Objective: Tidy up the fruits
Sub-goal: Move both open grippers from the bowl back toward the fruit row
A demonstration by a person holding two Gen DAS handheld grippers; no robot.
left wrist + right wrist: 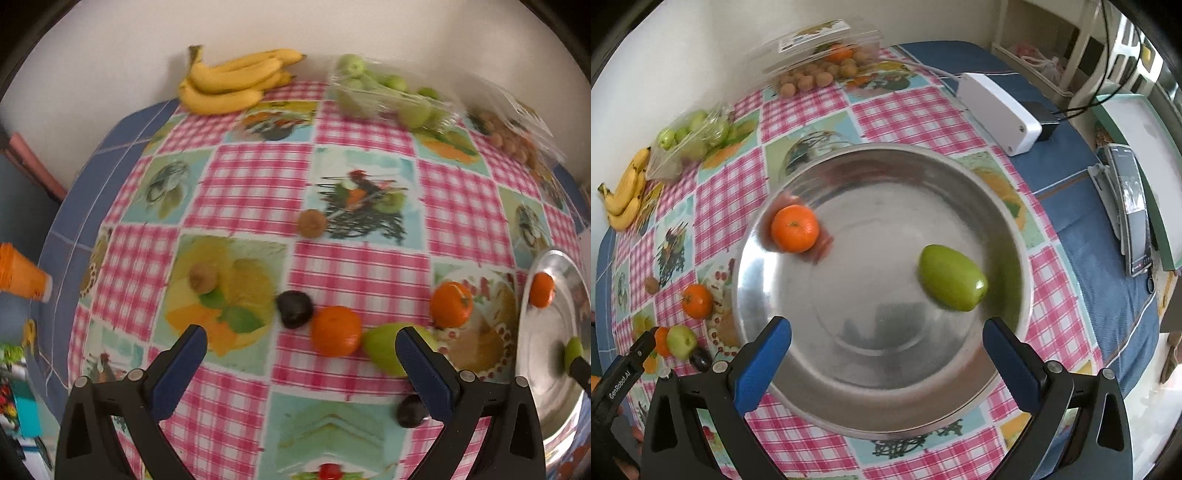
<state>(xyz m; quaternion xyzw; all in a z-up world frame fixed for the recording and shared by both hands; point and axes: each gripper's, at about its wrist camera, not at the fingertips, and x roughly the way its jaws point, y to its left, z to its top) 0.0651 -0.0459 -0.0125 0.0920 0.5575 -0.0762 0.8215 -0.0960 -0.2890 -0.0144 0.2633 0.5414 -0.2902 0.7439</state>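
A steel bowl (1004, 206) holds a mandarin (795, 228) and a green fruit (952, 277). My right gripper (886, 354) hangs open above the bowl's near side, nothing between its fingers. My left gripper (301, 352) is open over the checked tablecloth (251, 177). Just ahead of it lie a mandarin (335, 331), a green fruit (384, 347), a dark plum (294, 308) and a second mandarin (451, 305). Another dark plum (410, 410) sits by its right finger. Two brown nuts (312, 223) (202, 277) lie farther out. The bowl's rim (532, 332) shows at the right edge.
At the table's far side are bananas (232, 81), a clear pack of green fruit (388, 96) and a pack of walnuts (816, 74). A white box (997, 110), a charger and a phone (1132, 206) lie on blue cloth at right. Orange cups (22, 273) stand at left.
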